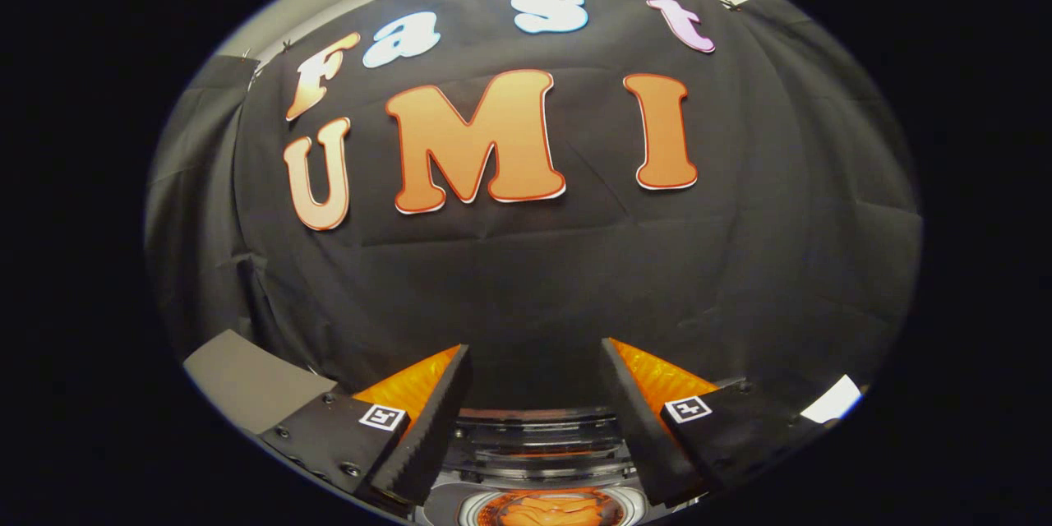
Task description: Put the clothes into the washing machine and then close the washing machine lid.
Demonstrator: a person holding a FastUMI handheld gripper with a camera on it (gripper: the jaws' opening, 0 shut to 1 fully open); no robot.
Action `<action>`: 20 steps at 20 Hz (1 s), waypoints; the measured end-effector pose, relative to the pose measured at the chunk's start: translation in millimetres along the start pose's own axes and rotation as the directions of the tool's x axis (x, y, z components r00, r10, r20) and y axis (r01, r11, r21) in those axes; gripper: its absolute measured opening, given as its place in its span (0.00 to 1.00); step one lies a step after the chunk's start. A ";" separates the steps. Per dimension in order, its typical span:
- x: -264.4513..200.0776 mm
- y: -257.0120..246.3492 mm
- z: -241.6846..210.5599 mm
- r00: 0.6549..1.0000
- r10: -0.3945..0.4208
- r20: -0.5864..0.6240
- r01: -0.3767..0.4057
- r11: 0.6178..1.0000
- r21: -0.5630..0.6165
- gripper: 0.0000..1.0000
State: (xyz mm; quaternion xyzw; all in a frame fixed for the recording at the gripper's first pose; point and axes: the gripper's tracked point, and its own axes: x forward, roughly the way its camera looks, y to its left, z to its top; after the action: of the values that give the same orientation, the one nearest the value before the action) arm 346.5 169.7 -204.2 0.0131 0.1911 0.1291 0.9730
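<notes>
Your gripper (536,382) is spread wide, nothing between its fingers, pointing level at the booth wall. Nearest, low between and below the fingers: the washing machine (538,448), seen from above, its round opening holding orange folded cloth that looks like the clothes (549,511). If so, loading looks done and the lid is what remains; you can't tell which part is the lid from here. Key relation: the machine lies beneath the gripper, not ahead, so you'd need to tip downward. Beyond the fingers, the black cloth wall (534,279).
</notes>
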 end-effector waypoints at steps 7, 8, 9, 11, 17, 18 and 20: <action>46.9 -4.3 -28.9 0.995 -0.018 -0.102 0.018 1.000 -0.002 0.99; 49.7 -4.6 -29.6 0.994 -0.022 -0.103 0.022 1.000 -0.004 0.99; 53.3 -6.1 -30.9 0.994 -0.027 -0.105 0.027 1.000 -0.007 0.99; 58.3 -9.8 -36.5 0.992 -0.038 -0.119 0.037 0.999 -0.006 0.99; 72.2 -20.6 -57.9 0.985 -0.058 -0.165 0.062 0.998 0.019 0.99; 73.0 -23.5 -57.7 0.986 -0.069 -0.151 0.070 0.998 0.002 0.99; 72.0 -20.4 -59.7 0.987 -0.068 -0.143 0.062 0.997 -0.043 0.96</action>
State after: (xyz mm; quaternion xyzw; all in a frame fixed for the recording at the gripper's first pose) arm 393.5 167.0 -287.5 -0.0213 0.2589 0.1016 0.9603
